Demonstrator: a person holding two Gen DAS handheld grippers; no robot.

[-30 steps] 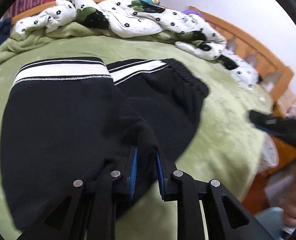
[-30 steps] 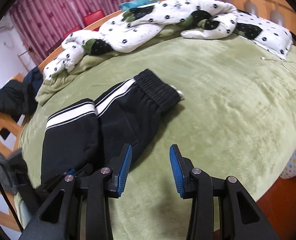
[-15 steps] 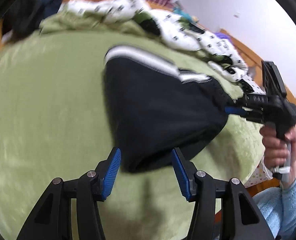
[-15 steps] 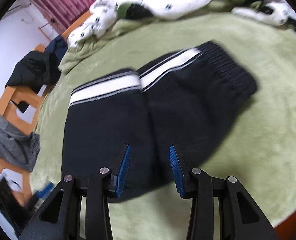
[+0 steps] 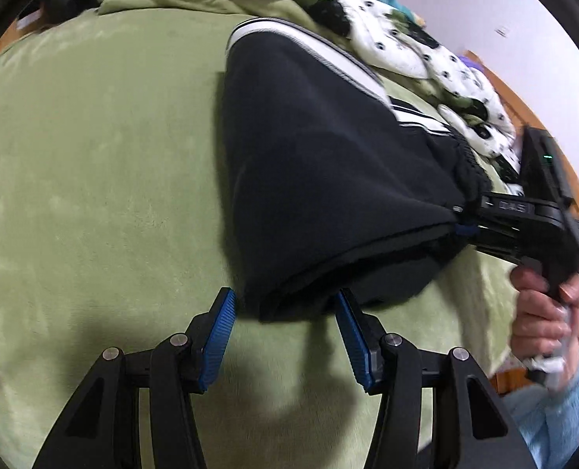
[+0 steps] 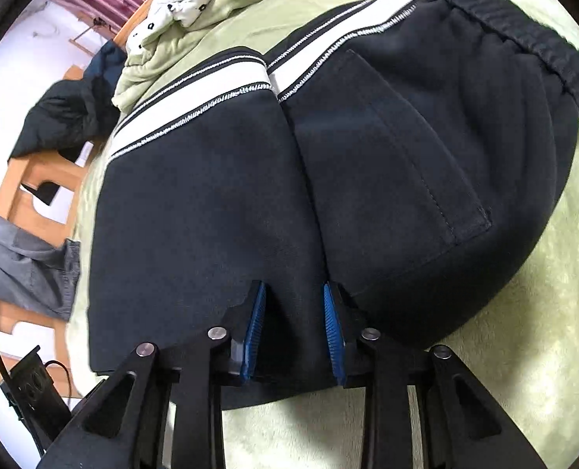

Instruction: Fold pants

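Note:
The black pants (image 5: 320,179) with white side stripes lie folded on the green bed cover (image 5: 94,156); they also fill the right wrist view (image 6: 250,195). My left gripper (image 5: 283,338) is open, its blue pads either side of the pants' near corner, just short of it. My right gripper (image 6: 294,332) has its blue pads around the near folded edge of the pants, with a gap between them; in the left wrist view it (image 5: 524,222) sits at the fabric edge near the waistband.
A white spotted quilt (image 5: 387,39) is bunched along the far side of the bed. Dark clothes (image 6: 67,117) and grey cloth (image 6: 27,265) hang on the wooden frame at the left. A wooden headboard (image 5: 524,97) rises on the right.
My left gripper let go of the pants, opened and swung to the left corner. My right gripper moved in from the bed's edge onto the pants' near edge and narrowed around the fabric.

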